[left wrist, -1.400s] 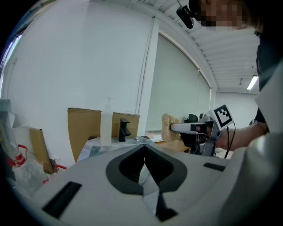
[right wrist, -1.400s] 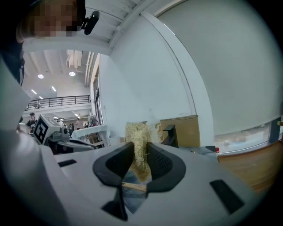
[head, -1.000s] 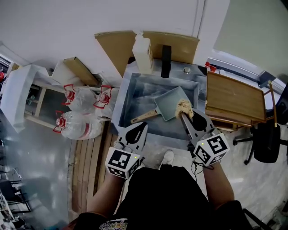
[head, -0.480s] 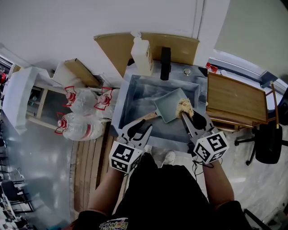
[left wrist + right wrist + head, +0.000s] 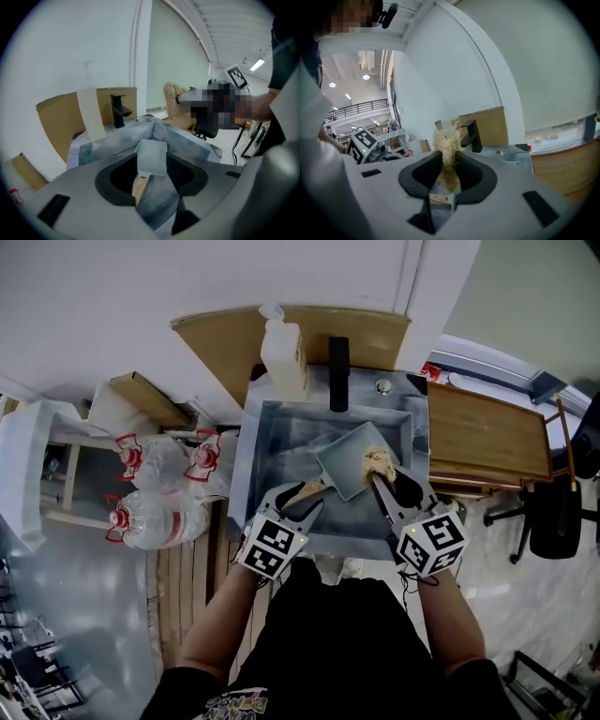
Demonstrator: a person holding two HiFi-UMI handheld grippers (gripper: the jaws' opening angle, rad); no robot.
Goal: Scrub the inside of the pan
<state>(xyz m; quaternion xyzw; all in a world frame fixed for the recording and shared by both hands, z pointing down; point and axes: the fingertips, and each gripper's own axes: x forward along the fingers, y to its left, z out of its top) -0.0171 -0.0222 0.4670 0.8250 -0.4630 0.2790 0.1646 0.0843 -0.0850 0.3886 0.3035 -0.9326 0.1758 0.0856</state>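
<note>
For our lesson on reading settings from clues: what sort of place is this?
Probably a mock-up washing station in a workshop or lab, not a home kitchen: grey metal sink, black tap, brown cardboard sheet propped behind.

Straight ahead of you, a black faucet (image 5: 338,360) stands on the back rim of the grey sink (image 5: 246,460), with a small round metal fitting (image 5: 382,386) to its right. A pale pump bottle (image 5: 281,357) sits just left of the faucet, and a sheet of brown cardboard (image 5: 220,334) leans on the white wall behind both. On your right lies a wooden board (image 5: 487,437) — past it, a black office chair (image 5: 555,517). On your left, clear water jugs (image 5: 155,517) with red handles lie on the floor near a cardboard box (image 5: 141,399) and wooden slats (image 5: 183,577).
</note>
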